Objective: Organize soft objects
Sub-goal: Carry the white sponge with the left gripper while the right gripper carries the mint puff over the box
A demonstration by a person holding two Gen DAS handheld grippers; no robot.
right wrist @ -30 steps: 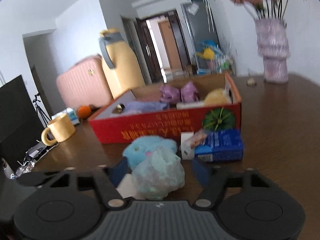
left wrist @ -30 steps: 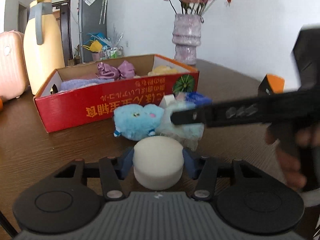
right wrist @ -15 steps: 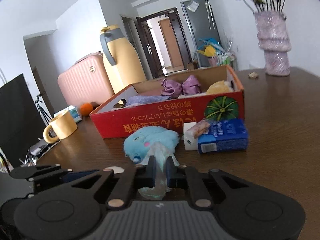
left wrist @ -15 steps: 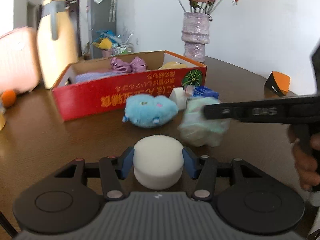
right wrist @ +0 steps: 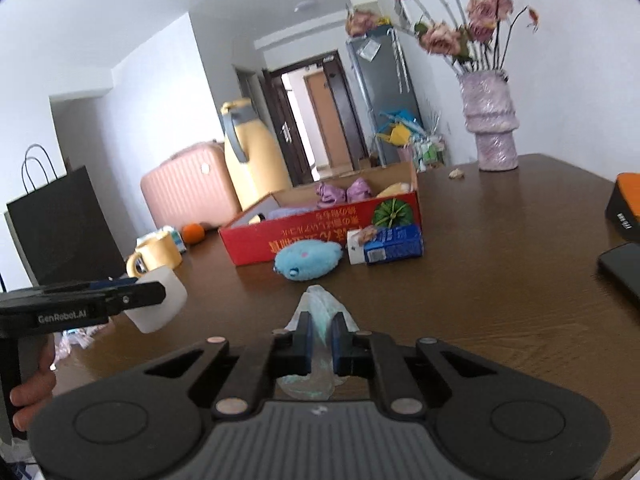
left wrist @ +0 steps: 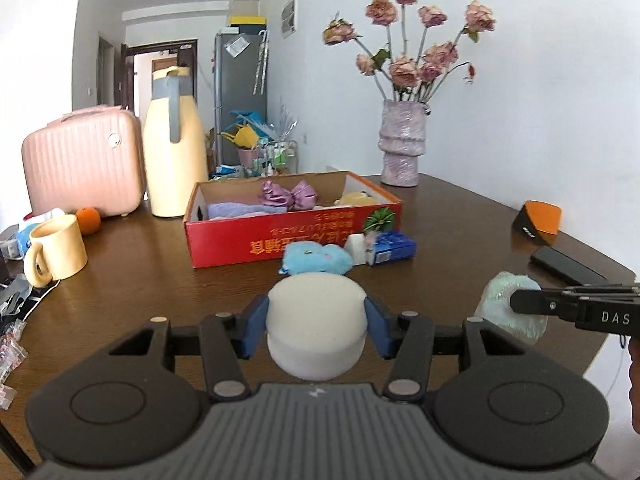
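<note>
My left gripper (left wrist: 316,322) is shut on a round white sponge (left wrist: 316,312), held above the table; the sponge also shows in the right wrist view (right wrist: 160,304). My right gripper (right wrist: 321,340) is shut on a pale green bagged soft bundle (right wrist: 320,312), which also shows in the left wrist view (left wrist: 508,308). A blue plush toy (left wrist: 316,258) lies on the table before the red cardboard box (left wrist: 256,246). The box holds purple fabric items (left wrist: 288,196), a lavender cloth and a yellow soft item.
A blue tissue pack (left wrist: 390,246) and small white box lie right of the plush. A yellow mug (left wrist: 56,250), orange, thermos (left wrist: 174,148), pink case (left wrist: 80,160), flower vase (left wrist: 402,148), black phone (left wrist: 566,266) and orange-black box (left wrist: 538,220) stand around on the brown table.
Both grippers have pulled back and up from the box. My right gripper closed on the green bundle and lifted it away from the plush. The left still holds the sponge.
</note>
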